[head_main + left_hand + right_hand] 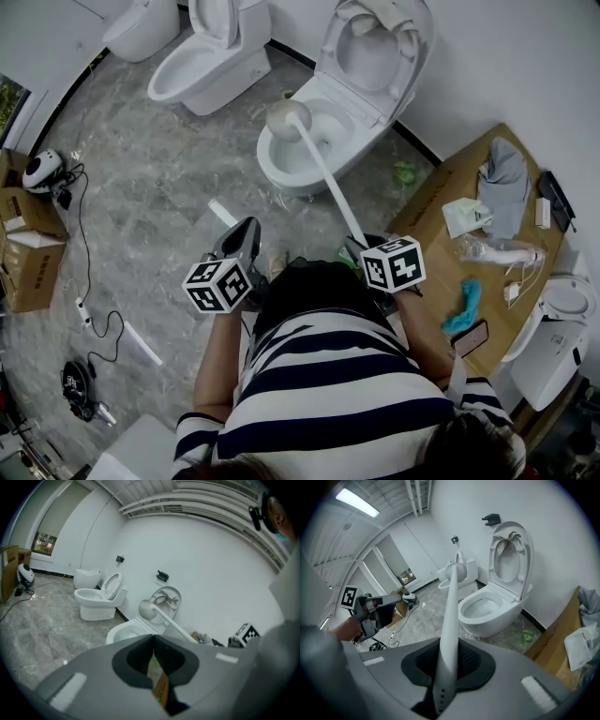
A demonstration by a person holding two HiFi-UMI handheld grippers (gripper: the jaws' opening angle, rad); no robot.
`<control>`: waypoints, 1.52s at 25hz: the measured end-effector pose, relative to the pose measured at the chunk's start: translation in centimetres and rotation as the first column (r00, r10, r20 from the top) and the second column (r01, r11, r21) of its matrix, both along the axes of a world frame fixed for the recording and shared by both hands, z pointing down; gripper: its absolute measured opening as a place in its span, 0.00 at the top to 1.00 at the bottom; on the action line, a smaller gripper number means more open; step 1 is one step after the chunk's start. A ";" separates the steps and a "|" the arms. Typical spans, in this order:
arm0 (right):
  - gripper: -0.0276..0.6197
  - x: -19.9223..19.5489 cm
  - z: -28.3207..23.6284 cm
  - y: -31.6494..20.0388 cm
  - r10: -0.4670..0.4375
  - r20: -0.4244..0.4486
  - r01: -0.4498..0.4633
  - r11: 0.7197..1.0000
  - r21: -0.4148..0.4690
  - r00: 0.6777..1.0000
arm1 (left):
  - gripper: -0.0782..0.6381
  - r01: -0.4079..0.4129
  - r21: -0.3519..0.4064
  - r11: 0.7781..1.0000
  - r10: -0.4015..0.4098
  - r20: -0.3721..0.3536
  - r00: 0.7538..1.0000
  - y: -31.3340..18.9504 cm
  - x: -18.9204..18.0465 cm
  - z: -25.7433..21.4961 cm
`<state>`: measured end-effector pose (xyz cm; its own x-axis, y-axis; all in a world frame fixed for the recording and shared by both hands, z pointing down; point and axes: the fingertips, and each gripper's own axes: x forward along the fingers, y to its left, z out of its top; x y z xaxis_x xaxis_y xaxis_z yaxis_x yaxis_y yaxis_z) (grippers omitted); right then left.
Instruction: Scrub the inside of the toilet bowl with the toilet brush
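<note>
The white toilet (302, 159) stands ahead with its lid and seat raised; its bowl (483, 607) shows empty. My right gripper (360, 247) is shut on the lower end of the toilet brush's long white handle (449, 634). The handle slants up and left to the round brush head (281, 114), which hangs in the air over the bowl's left rim. In the left gripper view the brush head (146, 609) sits above the bowl (123, 631). My left gripper (247, 230) is shut, holds nothing, and hovers left of the handle, apart from it.
Two more toilets (202, 66) stand at the back left. At the right, a wooden board (450, 187) carries cloths, a paper and a phone. Cardboard boxes (28, 253) and cables (84, 281) lie on the floor at left. A white tube (222, 214) lies near my left gripper.
</note>
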<state>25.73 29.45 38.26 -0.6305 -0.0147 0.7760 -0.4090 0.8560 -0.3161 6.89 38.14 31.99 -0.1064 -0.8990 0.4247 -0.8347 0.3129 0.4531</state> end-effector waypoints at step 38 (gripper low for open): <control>0.86 -12.6 13.5 -13.9 0.045 -0.424 -0.103 0.988 -0.114 0.904 | 0.89 -0.255 -0.118 0.960 0.260 0.031 0.965 -17.2 -17.1 9.6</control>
